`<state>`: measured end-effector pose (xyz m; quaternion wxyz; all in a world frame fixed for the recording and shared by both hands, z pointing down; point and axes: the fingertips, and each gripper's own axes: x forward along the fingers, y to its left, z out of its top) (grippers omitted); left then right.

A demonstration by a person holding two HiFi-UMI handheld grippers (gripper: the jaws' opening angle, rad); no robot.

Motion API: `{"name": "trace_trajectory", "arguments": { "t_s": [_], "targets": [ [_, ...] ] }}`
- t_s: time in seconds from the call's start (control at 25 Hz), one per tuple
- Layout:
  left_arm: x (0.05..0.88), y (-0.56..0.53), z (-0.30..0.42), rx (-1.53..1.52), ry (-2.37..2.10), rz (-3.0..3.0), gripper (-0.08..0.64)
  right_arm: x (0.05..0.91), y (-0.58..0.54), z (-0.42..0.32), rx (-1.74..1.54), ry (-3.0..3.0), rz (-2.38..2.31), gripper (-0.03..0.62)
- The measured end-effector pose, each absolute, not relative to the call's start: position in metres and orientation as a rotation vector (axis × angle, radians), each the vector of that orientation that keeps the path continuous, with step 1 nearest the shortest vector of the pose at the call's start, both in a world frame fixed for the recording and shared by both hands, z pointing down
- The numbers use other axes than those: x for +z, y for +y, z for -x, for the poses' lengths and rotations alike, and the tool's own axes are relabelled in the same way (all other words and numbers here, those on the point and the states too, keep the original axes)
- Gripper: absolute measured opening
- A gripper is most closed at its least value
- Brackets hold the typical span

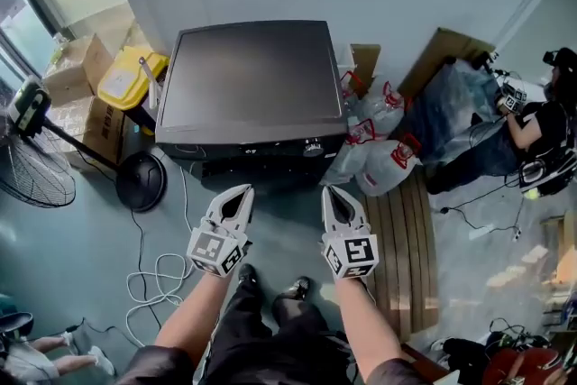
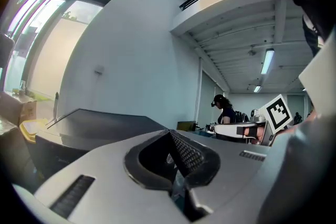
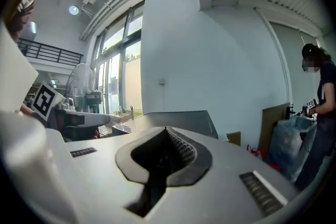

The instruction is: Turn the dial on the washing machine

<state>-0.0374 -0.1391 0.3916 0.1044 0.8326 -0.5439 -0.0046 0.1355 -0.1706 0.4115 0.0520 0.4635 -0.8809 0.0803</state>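
Observation:
The washing machine is a dark top-loader with its lid down, standing against the far wall. Its small round dial sits at the right of the front control strip. My left gripper hangs in front of the machine, below the strip's left half, shut and empty. My right gripper is just below the dial and apart from it, also shut with nothing between its jaws. In the left gripper view the closed tips point over the machine's lid. The right gripper view shows its closed tips with the lid beyond.
A standing fan with a round base is at the left, behind it a yellow bin and cardboard boxes. White bags and a wooden pallet lie right of the machine. A person sits at far right. Cables loop on the floor.

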Motion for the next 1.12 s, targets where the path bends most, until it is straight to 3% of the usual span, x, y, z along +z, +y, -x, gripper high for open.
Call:
{"name": "trace_trajectory", "arguments": {
  "t_s": [0.4,1.12],
  "targets": [
    [0.323,-0.068,0.045,-0.022,-1.698,-2.427,0.014,0.339,-0.104,-0.162,0.195,-2.781,-1.308,0.021],
    [0.264,0.077,0.124,-0.032,-1.820,-2.409,0.014,0.321,-0.008,-0.210,0.120,-2.664,-1.443,0.021]
  ]
}}
